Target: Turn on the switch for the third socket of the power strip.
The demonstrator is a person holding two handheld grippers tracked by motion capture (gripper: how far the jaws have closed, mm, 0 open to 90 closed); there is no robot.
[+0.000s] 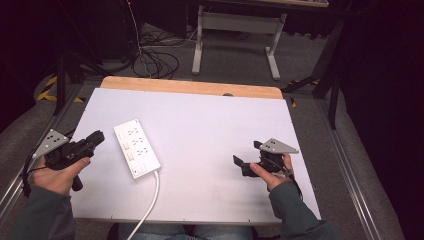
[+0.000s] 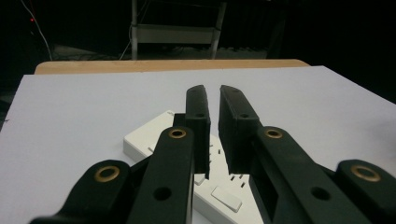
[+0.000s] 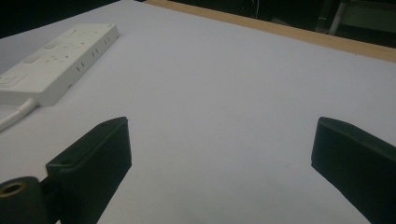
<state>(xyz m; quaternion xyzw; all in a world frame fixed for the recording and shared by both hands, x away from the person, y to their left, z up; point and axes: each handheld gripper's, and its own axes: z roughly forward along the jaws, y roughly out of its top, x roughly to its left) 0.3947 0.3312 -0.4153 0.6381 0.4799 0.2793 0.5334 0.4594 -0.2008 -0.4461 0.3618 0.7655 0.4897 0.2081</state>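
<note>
Power strip [image 1: 136,148] cord cut off below

The table [image 1: 210,125] carries a matt, pale sheet, smooth with a fine grain; a strip of bare light wood [image 1: 190,86] shows along its far edge at the upper middle of the frame. The power strip [image 1: 136,148] at centre left looks like smooth white plastic with a slight sheen, and its cord [image 1: 150,205] likewise. Both grippers, left [image 2: 212,100] and right [image 3: 219,154], have matt black plastic jaws with brass-coloured metal rivets. Each carries a dull grey plate [image 1: 279,145].
</note>
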